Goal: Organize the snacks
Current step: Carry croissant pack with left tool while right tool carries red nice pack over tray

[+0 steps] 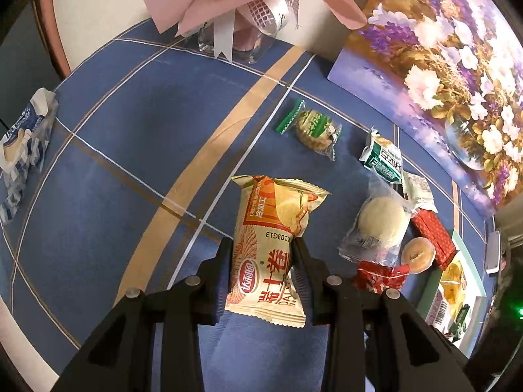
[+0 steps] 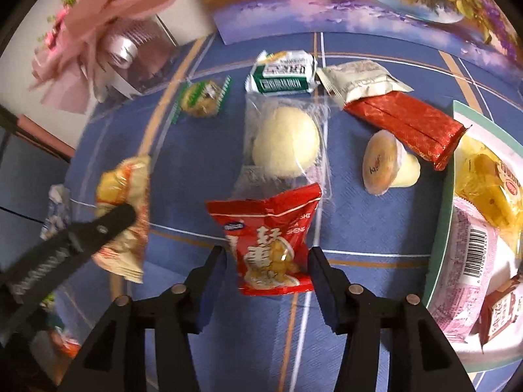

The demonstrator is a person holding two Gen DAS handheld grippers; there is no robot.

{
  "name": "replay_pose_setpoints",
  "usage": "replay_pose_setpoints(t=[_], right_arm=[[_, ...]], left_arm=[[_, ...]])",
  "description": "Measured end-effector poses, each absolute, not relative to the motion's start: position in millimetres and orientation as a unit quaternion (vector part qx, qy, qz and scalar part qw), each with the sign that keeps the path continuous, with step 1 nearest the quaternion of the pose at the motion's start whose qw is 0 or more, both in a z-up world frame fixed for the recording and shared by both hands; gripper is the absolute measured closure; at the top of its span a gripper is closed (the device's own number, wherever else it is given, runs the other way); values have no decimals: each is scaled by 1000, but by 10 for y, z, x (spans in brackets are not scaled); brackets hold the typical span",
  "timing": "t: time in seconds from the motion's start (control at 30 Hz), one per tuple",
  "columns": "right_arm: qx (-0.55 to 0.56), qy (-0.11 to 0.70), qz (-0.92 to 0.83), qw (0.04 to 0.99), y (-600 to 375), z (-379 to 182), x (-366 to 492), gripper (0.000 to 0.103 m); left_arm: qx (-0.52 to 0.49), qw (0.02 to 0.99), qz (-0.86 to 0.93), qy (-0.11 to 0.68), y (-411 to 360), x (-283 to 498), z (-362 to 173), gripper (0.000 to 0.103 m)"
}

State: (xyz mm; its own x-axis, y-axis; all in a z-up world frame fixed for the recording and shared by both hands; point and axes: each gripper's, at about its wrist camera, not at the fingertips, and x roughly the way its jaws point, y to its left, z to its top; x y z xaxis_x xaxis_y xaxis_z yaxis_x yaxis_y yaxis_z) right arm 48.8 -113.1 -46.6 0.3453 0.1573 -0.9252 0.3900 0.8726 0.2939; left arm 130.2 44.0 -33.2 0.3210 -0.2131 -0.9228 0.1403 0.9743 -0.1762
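Note:
My left gripper point(image 1: 263, 245) is shut on a cream and orange cake-roll packet point(image 1: 273, 241) and holds it above the blue tablecloth; the packet also shows in the right wrist view point(image 2: 122, 215), blurred, with the left fingers point(image 2: 111, 220) across it. My right gripper point(image 2: 266, 254) is open, its jaws on either side of a red snack packet point(image 2: 271, 241) that lies on the cloth. Past it lie a clear-wrapped white bun point(image 2: 286, 142), a jelly cup point(image 2: 384, 165), a long red packet point(image 2: 408, 125) and a green and white packet point(image 2: 282, 72).
A pale green tray point(image 2: 439, 225) at the right holds several packets. A green-wrapped cookie point(image 1: 315, 129) lies farther back. A blue and white packet point(image 1: 24, 140) lies far left. A pink wrapped bouquet point(image 1: 228, 3) and a flower painting point(image 1: 441, 65) stand at the back.

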Motion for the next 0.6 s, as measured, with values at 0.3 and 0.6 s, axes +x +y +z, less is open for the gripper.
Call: replay_pose_setpoints(t=[0.3, 0.6], right_arm=[[230, 572, -84, 783, -1109, -610, 487, 49], [228, 562, -78, 792, -1106, -540, 495, 65]], left_arm=[[-23, 795, -106, 597, 356, 1313, -559, 65], [-25, 799, -108, 591, 347, 1311, -524, 65]])
